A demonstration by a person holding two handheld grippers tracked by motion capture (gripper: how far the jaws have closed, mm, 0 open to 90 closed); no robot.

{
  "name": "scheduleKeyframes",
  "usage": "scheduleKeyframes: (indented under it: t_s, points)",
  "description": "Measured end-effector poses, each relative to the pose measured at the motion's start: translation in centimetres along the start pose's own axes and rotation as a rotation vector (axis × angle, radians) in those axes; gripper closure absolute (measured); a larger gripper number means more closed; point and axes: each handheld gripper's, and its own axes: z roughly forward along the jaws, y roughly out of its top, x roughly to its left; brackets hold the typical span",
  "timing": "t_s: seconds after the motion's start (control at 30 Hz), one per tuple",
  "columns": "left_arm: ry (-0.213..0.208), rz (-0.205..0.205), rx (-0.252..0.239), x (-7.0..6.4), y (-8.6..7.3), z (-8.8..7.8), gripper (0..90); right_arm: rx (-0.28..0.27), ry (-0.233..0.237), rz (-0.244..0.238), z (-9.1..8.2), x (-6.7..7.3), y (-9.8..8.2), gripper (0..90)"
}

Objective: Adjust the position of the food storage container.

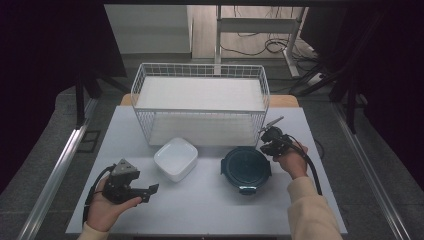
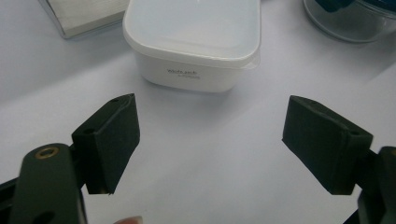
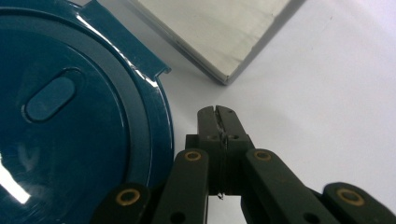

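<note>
Plainly worth treating the round container [image 1: 246,169] as rigid and fairly light, though slick. Shows a glossy dark teal lid [image 3: 70,116] with an oval plug in the middle and flat latch tabs [image 3: 126,42] jutting from the rim. Stands on the white table [image 1: 210,210], right of centre, just in front of the wire basket [image 1: 200,102]. Looks clear-walled below the lid in the left gripper view; cannot tell what is inside.

Best to take hold at a latch tab or across the raised rim, not on the smooth lid face, where pads would likely slide.

Right gripper [image 3: 219,116]: pressed together, pinching nothing, tip low beside the lid's rim and apparently just short of it. Left gripper [image 2: 210,140]: spread wide over bare table, aimed at the white square tub [image 2: 196,42] but near rather than touching.

Tub capped with a milky lid, contents hidden; probably light, stiff plastic, easiest gripped across its side walls. Basket holding a flat white board [image 1: 200,94] along its floor.
</note>
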Motion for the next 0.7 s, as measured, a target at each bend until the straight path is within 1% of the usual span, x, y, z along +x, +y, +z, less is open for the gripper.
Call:
scheduleKeyframes:
  t_s: [0.07, 0.13, 0.23, 0.33, 0.37, 0.43, 0.5, 0.63, 0.7]
  points:
    - [0.001, -0.002, 0.002, 0.1, 0.0, 0.0, 18.6, 0.0, 0.004, -0.006, 0.1, 0.1, 0.1, 89.5]
    - [0.005, -0.002, 0.004, 0.2, -0.1, 0.0, 18.7, 0.007, 0.018, -0.025, 0.4, 0.2, 0.2, 89.6]
    - [0.007, -0.002, 0.007, 0.2, -0.1, 0.0, 18.7, 0.015, 0.008, -0.032, 0.6, 0.4, 0.3, 89.7]
    - [0.006, 0.001, 0.007, 0.1, -0.1, 0.1, 18.6, 0.017, 0.011, -0.036, 0.7, 0.4, 0.3, 89.8]
    - [0.004, 0.003, 0.009, 0.1, -0.1, 0.1, 18.6, 0.025, -0.001, -0.039, 0.6, 0.5, 0.3, 89.8]
    - [0.005, 0.003, 0.012, 0.1, -0.1, 0.2, 18.6, 0.028, -0.007, -0.039, 0.6, 0.7, 0.3, 89.9]
    - [0.006, 0.004, 0.02, 0.0, -0.1, 0.4, 18.6, 0.033, 0.004, -0.039, 0.5, 0.8, 0.2, 89.9]
    - [0.006, 0.006, 0.019, -0.1, -0.1, 0.4, 18.5, 0.041, 0.0, -0.053, 0.4, 1.1, 0.1, 89.9]
    - [0.009, 0.007, 0.019, -0.1, -0.1, 0.4, 18.5, 0.041, 0.007, -0.061, 0.4, 1.5, 0.2, 89.9]
